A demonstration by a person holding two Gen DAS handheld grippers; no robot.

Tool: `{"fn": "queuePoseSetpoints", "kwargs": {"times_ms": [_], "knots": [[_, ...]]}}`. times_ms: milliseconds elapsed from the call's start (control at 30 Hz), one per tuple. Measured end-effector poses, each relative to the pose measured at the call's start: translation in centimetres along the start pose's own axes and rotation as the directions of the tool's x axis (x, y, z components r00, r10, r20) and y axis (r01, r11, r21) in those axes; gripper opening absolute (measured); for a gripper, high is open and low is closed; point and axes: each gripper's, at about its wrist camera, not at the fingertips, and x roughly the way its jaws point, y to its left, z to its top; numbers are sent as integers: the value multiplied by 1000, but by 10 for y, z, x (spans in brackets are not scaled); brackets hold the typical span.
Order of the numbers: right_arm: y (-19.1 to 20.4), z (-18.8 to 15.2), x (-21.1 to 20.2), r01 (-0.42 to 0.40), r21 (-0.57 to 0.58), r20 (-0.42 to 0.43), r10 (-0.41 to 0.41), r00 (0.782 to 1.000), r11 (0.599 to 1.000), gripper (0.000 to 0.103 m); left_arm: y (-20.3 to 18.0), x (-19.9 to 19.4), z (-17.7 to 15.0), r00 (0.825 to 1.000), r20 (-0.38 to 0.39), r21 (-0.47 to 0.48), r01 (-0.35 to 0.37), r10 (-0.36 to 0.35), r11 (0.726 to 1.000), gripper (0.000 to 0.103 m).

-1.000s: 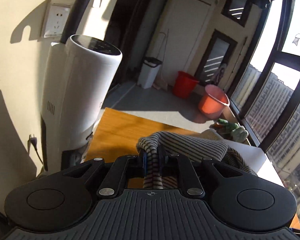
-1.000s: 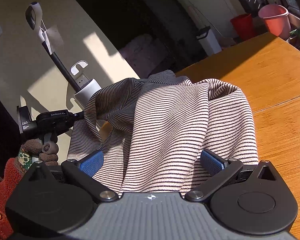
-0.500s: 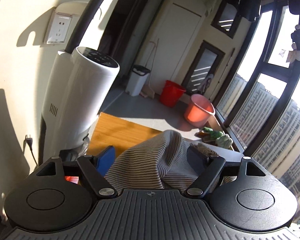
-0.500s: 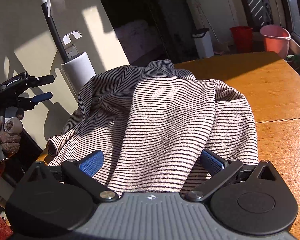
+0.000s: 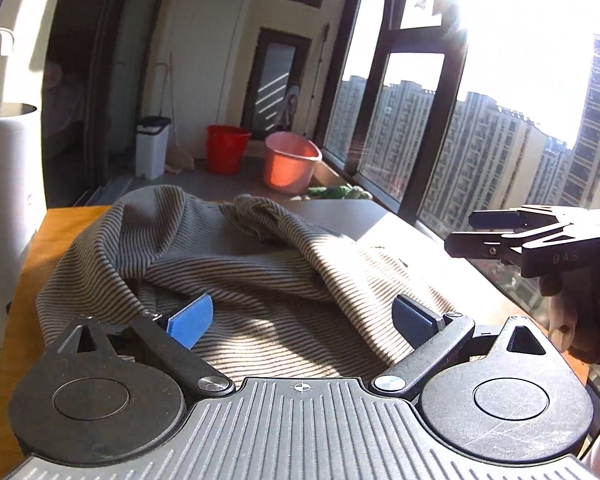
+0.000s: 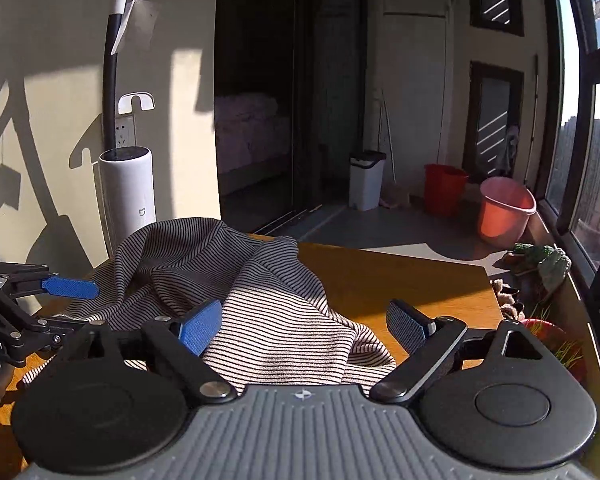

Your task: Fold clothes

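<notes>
In the left wrist view, the white cylinder appliance [image 5: 8, 184] stands at the far left edge, and the striped garment [image 5: 228, 264] lies crumpled on the wooden table [image 5: 56, 232] in the centre. The left gripper [image 5: 300, 316] stands with its jaws wide apart and holds nothing; the cloth lies between and under its blue pads [image 5: 190, 320]. Only this view shows the big window with the tower blocks outside, in the upper right, and the right gripper [image 5: 476, 232] from the side at the right edge.

In the right wrist view, the left gripper [image 6: 66, 300] enters at the left edge, just beside the garment's left border. This view alone shows the dark doorway with a bed [image 6: 252, 128] behind it, in the upper middle. The striped garment [image 6: 228, 292] lies in the lower centre, heaped on the wooden table [image 6: 412, 280]. The right gripper [image 6: 304, 324] is also spread wide and empty, its left pad over the cloth, its right pad over bare wood. The red bucket [image 6: 444, 194] and the pink bucket [image 6: 504, 212] stand on the floor at the right.
</notes>
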Motion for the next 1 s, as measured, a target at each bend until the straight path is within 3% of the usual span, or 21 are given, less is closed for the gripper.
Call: {"fn": "queuePoseSetpoints", "kwargs": {"times_ms": [33,67,100,267,367,467,533,567,600,700,767,833,1000], "knots": [[3,2,7,-4,-8,-12,4,1000,1000,69,0,2,-1,1000,-6,-10,4,-4,1000,100],[5,4,13,-8,-16,-23,7,1000,1000,53,1,4,-2,1000,-11,-18,4,-5,1000,100],[8,6,20,-12,-24,-35,11,999,1000,48,1,4,-2,1000,-12,-24,3,-3,1000,100],[21,16,54,-33,-63,-93,27,995,997,48,2,6,-5,1000,-12,-46,6,-6,999,101],[30,22,74,-46,-85,-128,35,991,995,59,1,14,-9,1000,-14,-52,7,-8,999,101],[38,26,95,-57,-108,-166,39,985,992,62,2,23,-11,1000,-24,-54,-3,2,999,101],[41,17,110,-30,-151,-198,0,980,988,62,4,28,-13,999,-37,-54,-1,-1,999,102],[42,13,115,-21,-179,-205,-17,979,984,52,6,30,-15,999,-49,-54,1,-3,999,102],[41,11,119,-9,-208,-208,-35,978,978,27,8,32,-16,998,-60,-53,3,-6,999,102],[29,28,115,56,-310,-155,-109,982,949,10,14,39,-22,994,-104,-62,11,-18,998,103],[16,42,117,141,-381,-96,-191,977,914,10,20,44,-29,989,-143,-78,19,-30,997,103],[-2,57,131,261,-431,-25,-301,953,864,10,22,44,-32,987,-155,-78,28,-40,997,103],[-35,53,197,360,-488,-50,-437,898,795,10,21,42,-34,984,-172,-67,30,-41,997,103]]}}
